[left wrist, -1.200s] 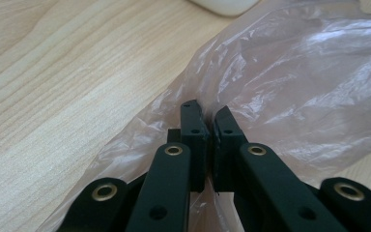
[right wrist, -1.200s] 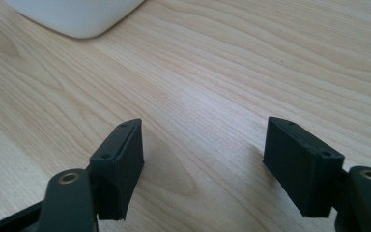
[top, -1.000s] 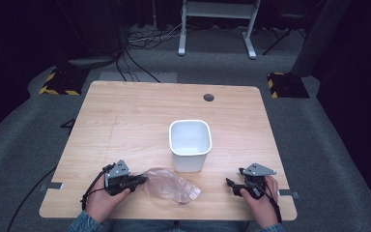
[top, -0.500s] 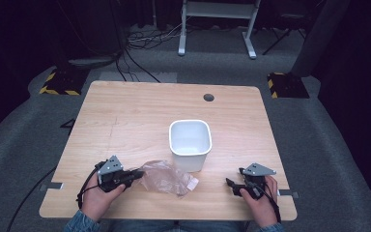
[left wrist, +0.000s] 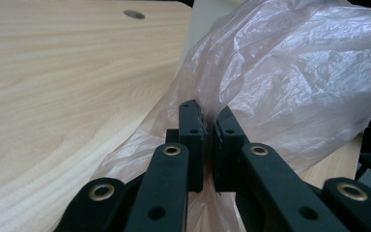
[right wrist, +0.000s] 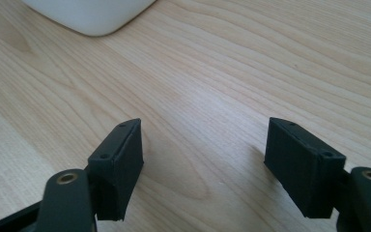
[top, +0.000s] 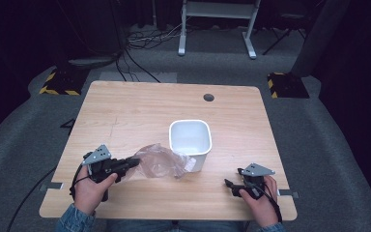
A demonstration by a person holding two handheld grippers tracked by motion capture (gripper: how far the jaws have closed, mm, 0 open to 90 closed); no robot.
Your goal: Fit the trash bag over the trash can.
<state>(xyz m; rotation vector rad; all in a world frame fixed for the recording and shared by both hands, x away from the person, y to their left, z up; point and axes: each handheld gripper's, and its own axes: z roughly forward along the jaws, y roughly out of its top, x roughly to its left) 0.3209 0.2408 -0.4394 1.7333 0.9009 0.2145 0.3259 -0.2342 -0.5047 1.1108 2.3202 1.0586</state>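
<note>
The left claw (top: pixel 134 163) is pinched narrow on a clear plastic bag (top: pixel 160 162), a fold of the film caught between its two black pads (left wrist: pixel 192 126). In the left gripper view the bag billows up ahead of and to the right of those pads (thin, crinkled, faintly pink against the wood). The jaws have just been easing apart a touch, yet the film is still squeezed between them. From above, the bag stretches away from the claw's tips toward a white tub (top: pixel 190 142), and its far end touches the tub's near wall. The tub stands upright just past the bag, between the two claws and a little farther off across the wooden table (top: pixel 145 106).

The right claw (top: pixel 229 184) stands wide, with nothing between its pads (right wrist: pixel 121 162) but bare wood. It sits low over the table near the person's edge, well apart from the bag; the tub's rounded corner (right wrist: pixel 89 17) shows ahead of it, to its left.
</note>
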